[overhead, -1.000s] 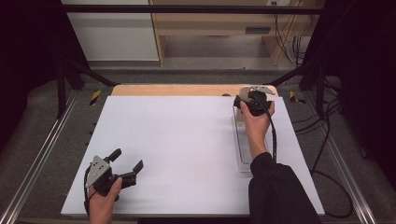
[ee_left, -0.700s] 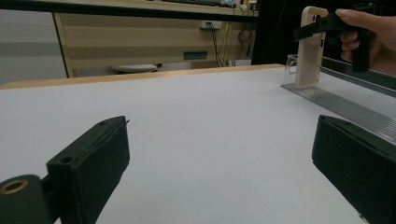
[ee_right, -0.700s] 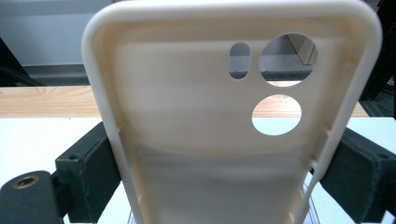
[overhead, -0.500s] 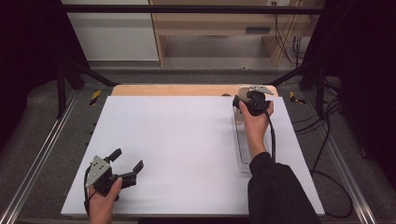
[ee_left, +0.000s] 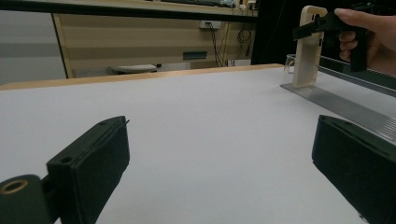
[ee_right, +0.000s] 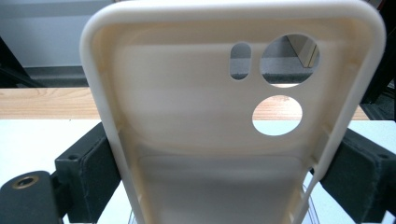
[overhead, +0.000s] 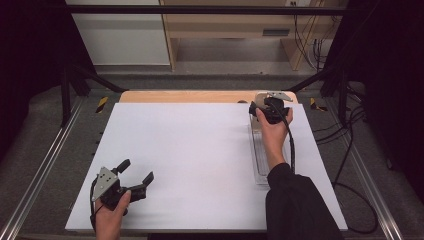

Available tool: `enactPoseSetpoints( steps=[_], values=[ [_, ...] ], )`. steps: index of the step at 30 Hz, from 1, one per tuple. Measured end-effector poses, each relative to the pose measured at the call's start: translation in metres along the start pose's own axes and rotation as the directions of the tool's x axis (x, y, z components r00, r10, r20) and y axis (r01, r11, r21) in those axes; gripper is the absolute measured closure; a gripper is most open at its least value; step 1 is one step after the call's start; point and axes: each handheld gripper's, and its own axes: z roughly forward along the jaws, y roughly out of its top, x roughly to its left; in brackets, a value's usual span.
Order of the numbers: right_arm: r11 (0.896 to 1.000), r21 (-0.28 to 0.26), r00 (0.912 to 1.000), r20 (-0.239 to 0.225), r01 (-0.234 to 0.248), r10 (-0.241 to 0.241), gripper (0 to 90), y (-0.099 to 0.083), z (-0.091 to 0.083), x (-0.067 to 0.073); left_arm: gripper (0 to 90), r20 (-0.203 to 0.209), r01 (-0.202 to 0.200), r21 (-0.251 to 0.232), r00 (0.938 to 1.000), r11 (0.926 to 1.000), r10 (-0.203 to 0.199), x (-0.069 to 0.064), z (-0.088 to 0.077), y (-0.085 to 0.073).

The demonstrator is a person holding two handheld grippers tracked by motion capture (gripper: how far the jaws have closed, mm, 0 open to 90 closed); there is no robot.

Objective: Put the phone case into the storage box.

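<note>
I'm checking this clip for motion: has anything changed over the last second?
Nothing visibly changed. The right gripper stays clamped on the upright phone case at the clear rack's far end; the left gripper stays open above the table.

A cream phone case (ee_right: 224, 116) was seen between black jaws. A white table top (overhead: 190, 150), a pale wooden board (overhead: 185, 96) and a clear ribbed tray (ee_left: 345, 109) were noted.

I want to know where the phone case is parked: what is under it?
The phone case stands upright with its lower end in a clear ridged rack on the white table. The right gripper clamps its sides; the slot contact is hidden.
</note>
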Motion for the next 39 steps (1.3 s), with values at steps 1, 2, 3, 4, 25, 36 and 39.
enactPoseSetpoints(
  steps=[1,2,3,4,25,36,39],
  values=[
    [1.000,0.001,1.0000,0.001,-0.001,0.001,9.9,-0.0001,0.0002,0.0001,4.1,0.000,0.000,0.000,1.0000,1.0000,0.000,0.0001,0.0000,0.0000],
    [1.000,0.002,1.0000,0.002,0.000,0.000,9.9,-0.0003,0.0005,0.0000,4.1,0.000,0.000,0.000,1.0000,1.0000,0.000,0.0001,0.0000,0.0000],
    [1.000,0.003,1.0000,0.003,0.000,0.000,9.9,-0.0004,0.0006,0.0000,4.1,0.000,0.000,0.000,1.0000,1.0000,0.000,0.0002,0.0000,0.0000],
    [1.000,0.005,1.0000,0.003,-0.002,0.002,9.9,-0.0006,0.0007,0.0000,4.1,0.000,0.000,0.000,1.0000,1.0000,0.000,0.0002,0.0000,0.0000],
    [1.000,0.011,0.9998,-0.006,0.020,-0.020,9.3,-0.0015,0.0013,0.0031,4.1,0.001,0.000,0.000,1.0000,1.0000,0.000,0.0000,0.0000,0.0000],
    [1.000,0.003,0.9995,0.003,0.030,-0.030,6.6,-0.0009,0.0004,0.0053,4.1,0.002,0.000,0.001,1.0000,1.0000,0.000,-0.0001,0.0001,0.0000],
    [1.000,0.002,0.9996,0.002,0.030,-0.030,6.2,-0.0008,0.0002,0.0051,4.1,0.001,0.000,0.001,1.0000,1.0000,0.000,0.0000,0.0001,0.0000]
  ],
)
